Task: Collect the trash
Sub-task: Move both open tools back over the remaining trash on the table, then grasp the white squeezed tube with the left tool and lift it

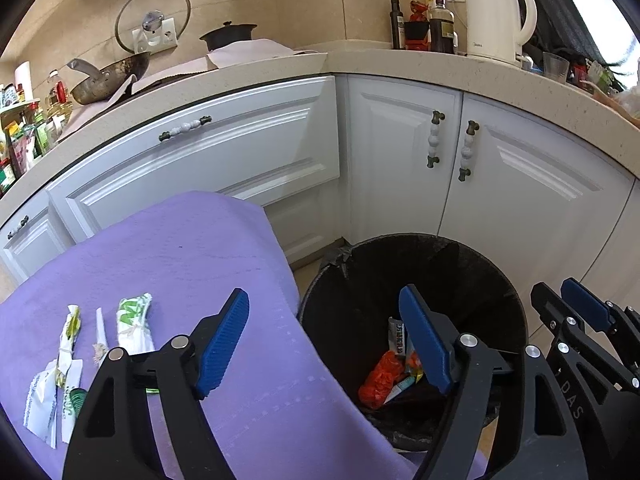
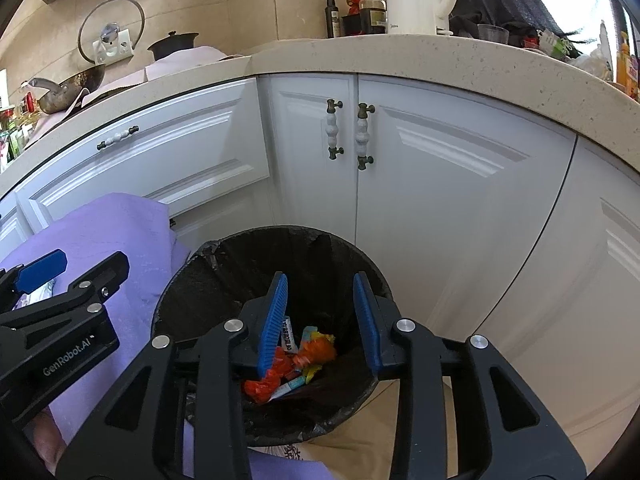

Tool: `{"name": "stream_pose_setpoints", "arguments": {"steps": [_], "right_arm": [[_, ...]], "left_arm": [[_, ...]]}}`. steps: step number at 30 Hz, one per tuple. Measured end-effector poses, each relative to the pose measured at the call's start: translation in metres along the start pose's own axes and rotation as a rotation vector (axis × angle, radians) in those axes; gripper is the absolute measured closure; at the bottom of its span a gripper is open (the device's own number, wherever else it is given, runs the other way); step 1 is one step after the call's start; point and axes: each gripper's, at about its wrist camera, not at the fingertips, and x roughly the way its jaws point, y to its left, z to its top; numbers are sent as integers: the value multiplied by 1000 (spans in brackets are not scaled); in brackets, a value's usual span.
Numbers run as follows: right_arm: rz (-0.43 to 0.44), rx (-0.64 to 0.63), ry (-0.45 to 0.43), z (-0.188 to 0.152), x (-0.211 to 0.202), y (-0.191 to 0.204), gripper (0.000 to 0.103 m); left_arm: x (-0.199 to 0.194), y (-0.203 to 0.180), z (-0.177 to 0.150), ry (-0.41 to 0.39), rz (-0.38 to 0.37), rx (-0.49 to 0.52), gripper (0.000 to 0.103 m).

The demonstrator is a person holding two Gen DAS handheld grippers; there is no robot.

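Observation:
A black bin (image 1: pixel 480 264) (image 2: pixel 192 292) with a dark liner stands on the floor and holds an orange wrapper (image 1: pixel 380 380) (image 2: pixel 316 354) and other packets. Beside it a purple cloth (image 1: pixel 180 264) (image 2: pixel 132 240) carries green-and-white wrappers (image 1: pixel 134 324) and white paper scraps (image 1: pixel 40 400). My left gripper (image 1: pixel 324 312) is open and empty, straddling the cloth edge and the bin's rim. My right gripper (image 2: pixel 320 296) is open and empty above the bin's mouth; it also shows at the right of the left wrist view (image 1: pixel 560 300).
White cabinet doors (image 1: pixel 400 152) (image 2: pixel 440 184) with handles stand close behind the bin under a beige countertop (image 1: pixel 440 68). On it are a white kettle (image 1: pixel 496 16), bottles (image 1: pixel 440 24), a wok (image 1: pixel 108 76) and a black pot (image 1: pixel 228 34).

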Motion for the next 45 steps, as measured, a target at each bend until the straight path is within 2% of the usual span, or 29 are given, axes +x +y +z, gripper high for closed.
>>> {"name": "stream_pose_setpoints", "arguments": {"steps": [11, 20, 30, 39, 45], "right_arm": [[60, -27, -2, -1, -19, 31, 62], [184, -118, -3, -9, -44, 97, 62], [334, -251, 13, -26, -71, 181, 62], [417, -354, 72, -46, -77, 232, 62], [428, -384, 104, -52, -73, 246, 62]], "left_arm": [[-33, 45, -16, -1, 51, -44, 28], [-70, 120, -45, 14, 161, -126, 28], [-106, 202, -79, 32, 284, -271, 26], [-104, 233, -104, 73, 311, -321, 25], [-89, 240, -111, 106, 294, -330, 25]]}}
